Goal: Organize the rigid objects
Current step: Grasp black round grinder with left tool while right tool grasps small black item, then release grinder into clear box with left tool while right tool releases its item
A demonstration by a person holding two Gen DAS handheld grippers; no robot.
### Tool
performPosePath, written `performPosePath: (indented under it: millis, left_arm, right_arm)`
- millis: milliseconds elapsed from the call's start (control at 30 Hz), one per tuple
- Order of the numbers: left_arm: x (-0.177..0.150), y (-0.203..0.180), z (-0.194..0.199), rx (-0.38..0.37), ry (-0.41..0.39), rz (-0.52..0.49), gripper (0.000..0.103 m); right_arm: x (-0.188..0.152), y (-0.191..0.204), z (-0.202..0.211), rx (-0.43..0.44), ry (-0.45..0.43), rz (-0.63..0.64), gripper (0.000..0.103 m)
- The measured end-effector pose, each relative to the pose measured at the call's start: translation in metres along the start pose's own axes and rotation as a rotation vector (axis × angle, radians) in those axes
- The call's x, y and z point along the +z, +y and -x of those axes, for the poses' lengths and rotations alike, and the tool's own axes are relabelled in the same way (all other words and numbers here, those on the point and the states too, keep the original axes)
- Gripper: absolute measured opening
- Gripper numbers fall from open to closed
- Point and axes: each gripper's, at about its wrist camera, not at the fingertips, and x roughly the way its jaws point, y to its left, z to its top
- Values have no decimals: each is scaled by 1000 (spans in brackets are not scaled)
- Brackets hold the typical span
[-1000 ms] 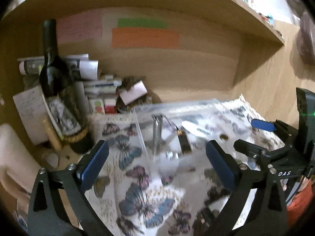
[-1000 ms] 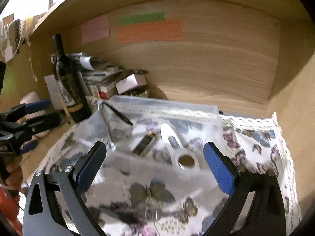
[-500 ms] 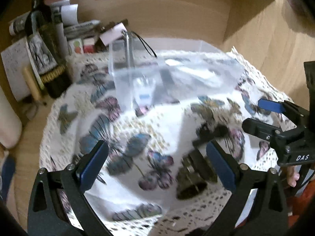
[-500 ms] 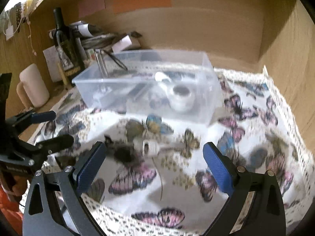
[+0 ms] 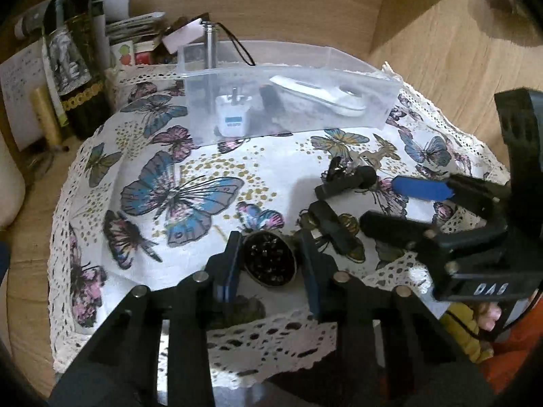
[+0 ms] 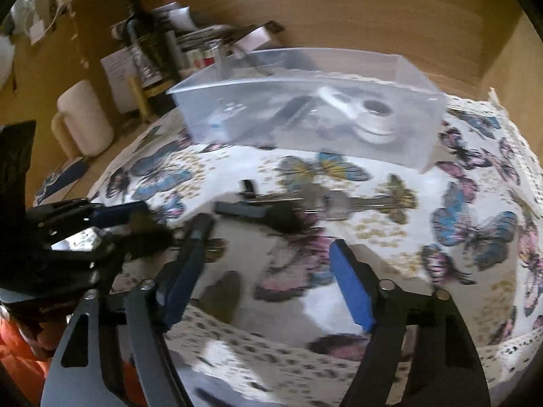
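Both claws have dropped low over the cloth since a second ago, and the left claw (image 5: 269, 261) has narrowed from wide open down around a round dark disc (image 5: 269, 263) near the front edge of the butterfly cloth (image 5: 163, 183). Its blue pads (image 5: 234, 264) sit close on either side of the disc, near to touching (actual contact I cannot tell from here).

Going left to right in the left wrist view: a dark wine bottle (image 5: 73, 64) stands upright at the far left, off the cloth, with papers and small boxes stacked behind it. Next, the clear plastic bin (image 5: 339, 64) sits at the back of the cloth; inside it are a white plug adapter (image 5: 232, 117), a dark stick-shaped item and a white scoop-like tool (image 5: 319, 96), with a metal rod (image 5: 210, 47) standing up at its left end. In front of the bin, right of the disc, small black clip-like pieces (image 5: 342, 183) lie loose on the cloth.

Furthest right, the right claw (image 6: 268, 268) hangs partly open, nothing between its pads, just above the cloth. Ahead of it in the blurred right wrist view lies a keyring-like bunch of metal and black parts (image 6: 305, 203), and beyond that the bin. A pale mug (image 6: 85, 122) stands on the wooden surface (image 5: 441, 51), left of the cloth.
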Motion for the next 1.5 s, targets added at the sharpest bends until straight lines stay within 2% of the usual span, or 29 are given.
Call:
performPosePath:
  millis: [133, 233, 400, 433, 500, 667, 867, 1267, 1367, 1500]
  left_arm:
    - [-3, 15, 9, 25, -19, 35, 33]
    - [-6, 26, 13, 26, -22, 67, 33]
    - [-7, 32, 17, 34, -35, 80, 33]
    - [-6, 32, 18, 33, -39, 80, 33]
    - [-4, 31, 19, 30, -50, 79, 33]
    - [9, 27, 26, 25, -88, 73, 33]
    - [30, 19, 38, 35, -149, 50, 33]
    - [88, 3, 49, 56, -264, 13, 33]
    - [109, 0, 48, 64, -292, 1, 33]
    - [133, -2, 37, 56, -289, -6, 33]
  right_arm:
    - [-1, 20, -9, 34, 5, 35, 64]
    - [-1, 36, -15, 10, 2, 82, 62]
    - [-2, 47, -20, -44, -14, 129, 36]
    - [-1, 45, -19, -43, -13, 120, 26]
    - [1, 39, -17, -25, -11, 93, 25]
    - [3, 32, -6, -45, -35, 81, 25]
    - [20, 19, 19, -61, -125, 57, 25]
    - [74, -16, 54, -76, -299, 28, 25]
    - [90, -24, 57, -79, -326, 34, 25]
    - [112, -38, 53, -91, -334, 35, 25]
